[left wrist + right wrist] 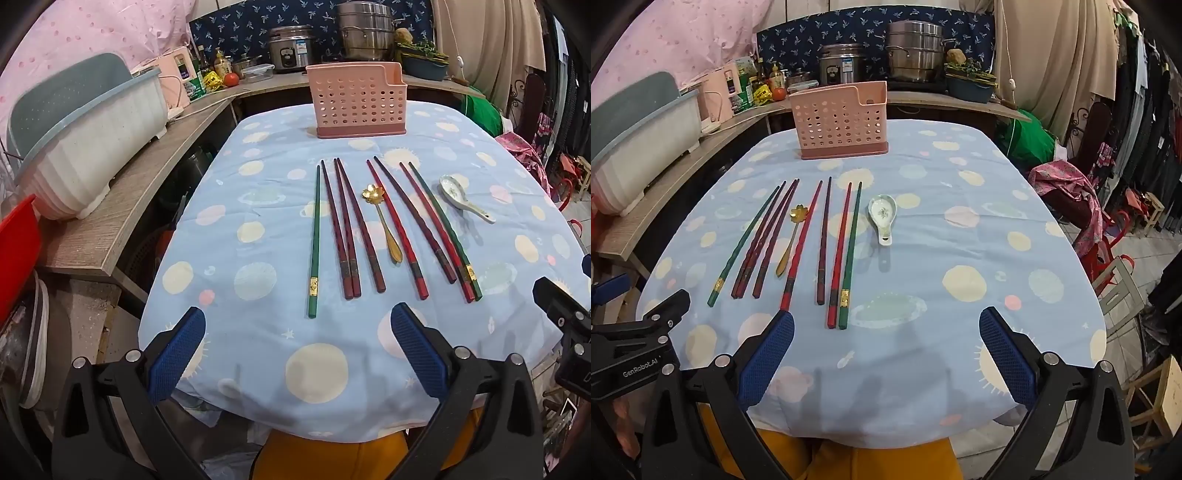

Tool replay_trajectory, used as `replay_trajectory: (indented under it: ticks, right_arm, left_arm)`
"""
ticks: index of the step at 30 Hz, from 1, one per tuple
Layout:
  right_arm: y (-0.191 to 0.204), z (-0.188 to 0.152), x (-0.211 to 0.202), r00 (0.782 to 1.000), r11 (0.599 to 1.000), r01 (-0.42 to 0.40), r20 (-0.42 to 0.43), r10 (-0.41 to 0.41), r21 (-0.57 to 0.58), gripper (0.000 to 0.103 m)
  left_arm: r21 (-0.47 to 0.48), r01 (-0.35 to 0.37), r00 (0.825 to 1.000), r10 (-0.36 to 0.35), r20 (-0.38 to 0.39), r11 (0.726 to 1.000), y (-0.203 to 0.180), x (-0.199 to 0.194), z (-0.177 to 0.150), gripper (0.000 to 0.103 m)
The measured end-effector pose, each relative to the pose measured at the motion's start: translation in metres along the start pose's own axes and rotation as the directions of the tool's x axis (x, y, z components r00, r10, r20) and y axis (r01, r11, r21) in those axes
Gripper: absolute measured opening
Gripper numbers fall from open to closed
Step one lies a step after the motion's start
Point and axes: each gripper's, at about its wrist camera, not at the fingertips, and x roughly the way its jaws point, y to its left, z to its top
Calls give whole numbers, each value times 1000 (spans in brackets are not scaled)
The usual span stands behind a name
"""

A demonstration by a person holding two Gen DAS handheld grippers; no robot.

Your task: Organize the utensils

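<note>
Both my grippers, left (297, 349) and right (886, 349), hover with jaws spread wide, nothing between them. Chopsticks (347, 229) lie in a row mid-surface with a gold spoon (384, 221) among them, white spoon (463, 197) at 3 o'clock, pink holder (356, 101) at 12.

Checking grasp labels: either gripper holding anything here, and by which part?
Nothing is held. Left gripper and right gripper both hover with jaws wide open above the tablecloth; chopsticks and spoons lie untouched.
</note>
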Motion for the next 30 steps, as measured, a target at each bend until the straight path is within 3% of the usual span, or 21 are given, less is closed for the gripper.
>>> replay_trajectory:
  ticks: [5, 12, 30]
  right_arm:
    - [2, -4, -2, 1000, 1000, 10, 25, -9, -14, 96]
    - [5, -3, -1, 1000, 1000, 6, 4, -6, -10, 96]
    - [9, -3, 7, 1000, 1000, 8, -13, -8, -23, 96]
  left_arm:
    - [14, -6, 1000, 6, 5, 1000, -2, 0, -4, 96]
    - [-8, 1, 999, -2, -37, 1000, 2, 9, -5, 96]
    - [-18, 16, 998, -17, -61, 1000, 3, 21, -10, 96]
